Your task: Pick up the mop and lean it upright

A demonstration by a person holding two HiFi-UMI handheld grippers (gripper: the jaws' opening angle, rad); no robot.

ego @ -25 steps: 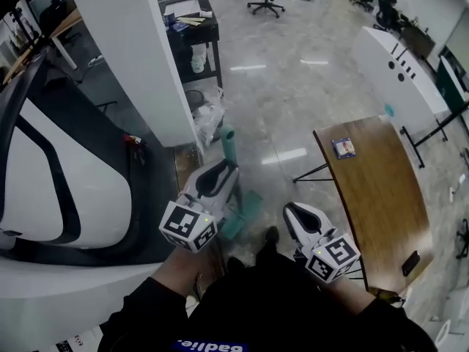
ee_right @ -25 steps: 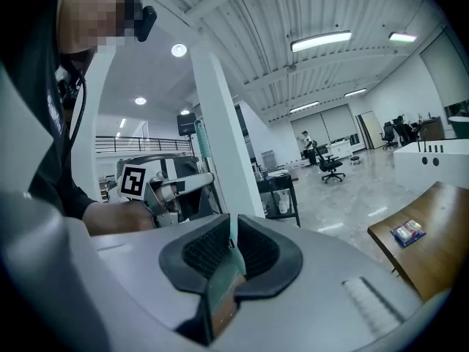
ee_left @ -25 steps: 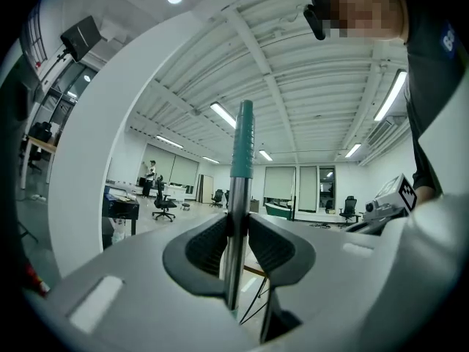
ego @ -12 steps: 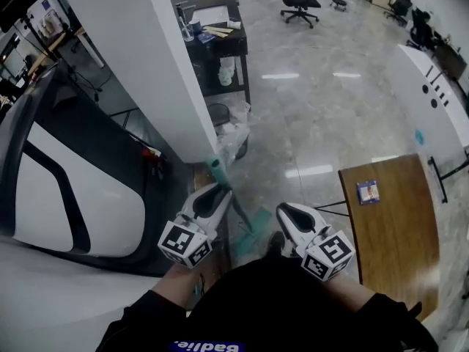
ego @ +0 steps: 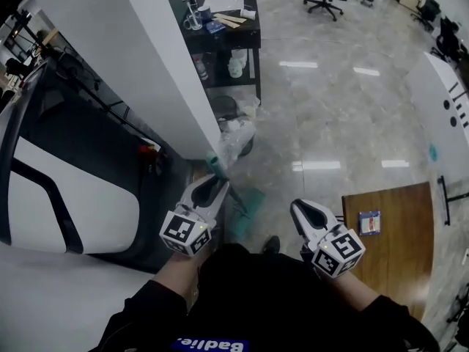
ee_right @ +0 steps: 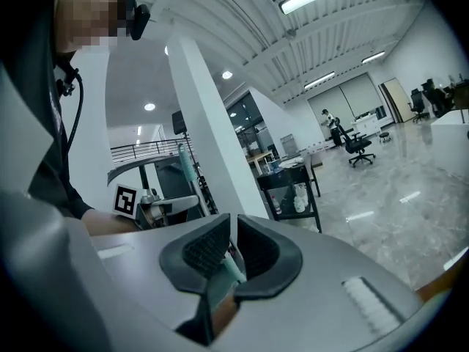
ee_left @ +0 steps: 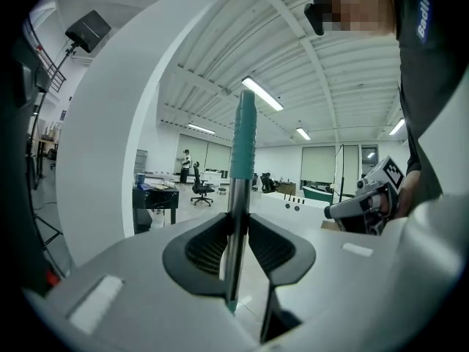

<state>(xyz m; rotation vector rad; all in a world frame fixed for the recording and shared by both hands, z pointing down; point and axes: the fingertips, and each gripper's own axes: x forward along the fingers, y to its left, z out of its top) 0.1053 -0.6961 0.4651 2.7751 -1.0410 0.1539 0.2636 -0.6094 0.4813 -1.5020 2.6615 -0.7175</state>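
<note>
The mop stands nearly upright: its teal grip [ego: 212, 162] reaches up beside the white pillar's corner and its teal head [ego: 246, 215] rests on the floor. My left gripper [ego: 211, 188] is shut on the metal pole just below the grip. In the left gripper view the pole [ee_left: 236, 196] runs up between the pads of the left gripper [ee_left: 240, 224], with the teal grip [ee_left: 244, 141] above. My right gripper [ego: 303, 210] hangs to the right of the mop, apart from it. In its own view the right gripper [ee_right: 233, 227] is shut with nothing in it, and teal shows behind the jaws.
A white pillar [ego: 165, 72] rises just left of the mop. Behind it stands a black cart [ego: 229, 35] with clutter, and a bin with a plastic bag [ego: 236, 133]. A wooden table [ego: 388, 240] is at the right, a curved black-and-white structure [ego: 66, 196] at the left.
Both grippers have travelled with the person toward the white pillar, the left one carrying the mop. The teal grip now sits by the pillar's corner; the wooden table has slid away to the right.
</note>
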